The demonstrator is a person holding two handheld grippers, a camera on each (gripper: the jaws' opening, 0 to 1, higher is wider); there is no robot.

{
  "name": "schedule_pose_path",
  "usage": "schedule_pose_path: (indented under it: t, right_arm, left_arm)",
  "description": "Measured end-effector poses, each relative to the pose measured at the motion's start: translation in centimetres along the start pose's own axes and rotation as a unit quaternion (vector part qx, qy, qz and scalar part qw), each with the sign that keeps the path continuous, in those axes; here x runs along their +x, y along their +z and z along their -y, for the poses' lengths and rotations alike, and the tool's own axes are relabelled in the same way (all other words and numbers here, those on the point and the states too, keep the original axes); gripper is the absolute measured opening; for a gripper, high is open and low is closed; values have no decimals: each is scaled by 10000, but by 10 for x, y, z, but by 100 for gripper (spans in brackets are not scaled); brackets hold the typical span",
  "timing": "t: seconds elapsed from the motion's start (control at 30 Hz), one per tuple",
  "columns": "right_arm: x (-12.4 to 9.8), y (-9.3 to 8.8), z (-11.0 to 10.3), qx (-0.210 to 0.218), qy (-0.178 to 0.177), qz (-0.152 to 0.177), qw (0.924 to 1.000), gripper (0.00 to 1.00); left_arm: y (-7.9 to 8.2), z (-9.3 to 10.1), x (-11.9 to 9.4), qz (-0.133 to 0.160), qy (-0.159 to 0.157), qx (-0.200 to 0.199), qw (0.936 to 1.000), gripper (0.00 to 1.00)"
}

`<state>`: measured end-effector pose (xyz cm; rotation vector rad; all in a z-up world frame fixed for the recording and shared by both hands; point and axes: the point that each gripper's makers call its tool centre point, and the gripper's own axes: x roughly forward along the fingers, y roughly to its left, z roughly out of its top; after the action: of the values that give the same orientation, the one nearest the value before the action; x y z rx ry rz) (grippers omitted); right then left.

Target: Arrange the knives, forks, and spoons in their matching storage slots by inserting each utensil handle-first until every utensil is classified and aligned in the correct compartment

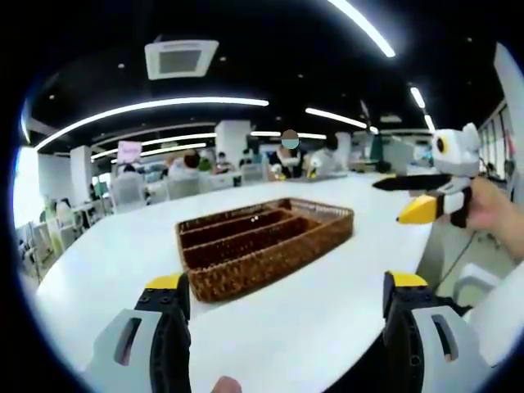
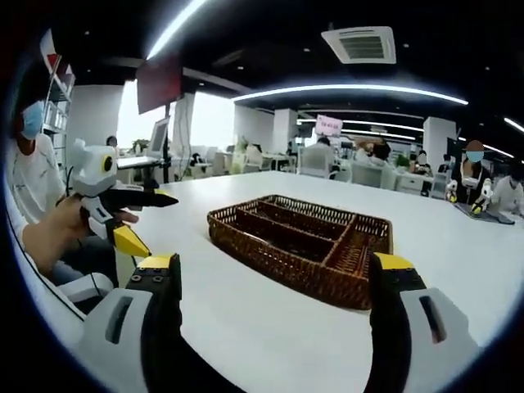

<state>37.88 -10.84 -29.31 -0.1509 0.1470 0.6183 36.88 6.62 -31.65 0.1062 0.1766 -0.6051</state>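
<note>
Open-plan office, strip lights and a ceiling vent overhead, people seated at desks far back. White worktop [image 1: 344, 270] carries a wicker tray [image 1: 264, 244] near its middle, with long slots running along its length and a short cross slot at one end; slots look bare as far as can be told.

Left gripper view: left hand-held gripper [image 1: 286, 307] low at the near edge, level, aimed at the tray, jaws spread wide, nothing between them. Tray's long axis runs diagonally, near-left to far-right. Right hand-held gripper [image 1: 413, 196] comes in from the right, gripped by a hand [image 1: 495, 209], held above the worktop edge, pointing left.

Right gripper view: right hand-held gripper [image 2: 274, 303] low, jaws wide apart, aimed at the tray [image 2: 303, 246], whose long axis runs far-left to near-right. Left hand-held gripper [image 2: 135, 214] at left, gripped by a hand [image 2: 70, 217], off the worktop edge, pointing right. Person seated at the far left.
</note>
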Motion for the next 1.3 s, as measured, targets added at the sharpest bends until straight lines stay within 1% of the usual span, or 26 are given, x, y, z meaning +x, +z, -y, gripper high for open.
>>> schedule_pose_path:
  t: [0.17,0.23,0.33,0.43,1.07,1.3]
  right_arm:
    - [-2,-3,0,-2,-42,-24,10000,97]
    - [-3,-5,-1,88,-22,-38,10000,97]
    - [-4,-7,0,60,-42,-62,10000,96]
    - [-6,-8,0,131,-38,-75,9999,96]
    - [-13,-7,-6,205,-10,-35,9998,94]
    - [-15,-10,-9,237,21,-127,9996,92]
  left_arm:
    - [1,-2,-4,13,34,-29,10000,98]
    - [-3,-2,-4,-76,32,7,10000,98]
    - [-6,0,-4,-161,24,64,9998,98]
    - [-4,1,-5,-145,21,54,9999,98]
    - [-1,6,-8,-113,11,78,9999,99]
    - [0,8,-10,-122,11,92,9999,99]
